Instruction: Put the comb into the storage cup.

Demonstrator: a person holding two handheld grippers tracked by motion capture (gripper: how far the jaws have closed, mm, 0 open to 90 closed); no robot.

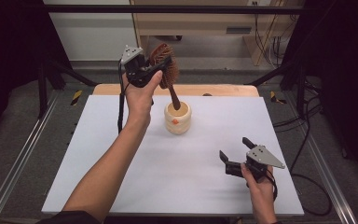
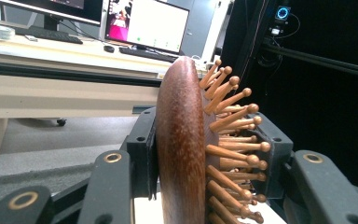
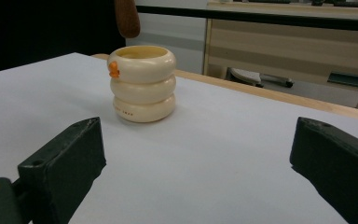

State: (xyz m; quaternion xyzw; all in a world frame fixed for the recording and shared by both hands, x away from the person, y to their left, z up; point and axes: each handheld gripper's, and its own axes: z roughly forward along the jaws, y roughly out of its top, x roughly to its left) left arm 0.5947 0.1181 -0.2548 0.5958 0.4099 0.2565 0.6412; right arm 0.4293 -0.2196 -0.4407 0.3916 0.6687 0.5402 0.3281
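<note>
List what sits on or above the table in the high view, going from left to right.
Left gripper clamped on the wooden hairbrush → cream ringed cup → right gripper, jaws apart.

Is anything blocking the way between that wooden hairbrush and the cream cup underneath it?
Nothing visible does. The left tongs hold the hairbrush by its head, handle pointing down right above the cup, whose mouth is open.

- This is looking like a lab or office set up for recording work: a black metal frame (image 1: 168, 8) is standing around the white worktop (image 1: 121, 154).
- Cables (image 1: 303, 140) are trailing over the grey carpeted floor (image 1: 28, 140).
- Behind, computer monitors (image 2: 147, 23) and a keyboard (image 2: 51, 33) are sitting on a long wooden desk (image 2: 65, 93).
</note>
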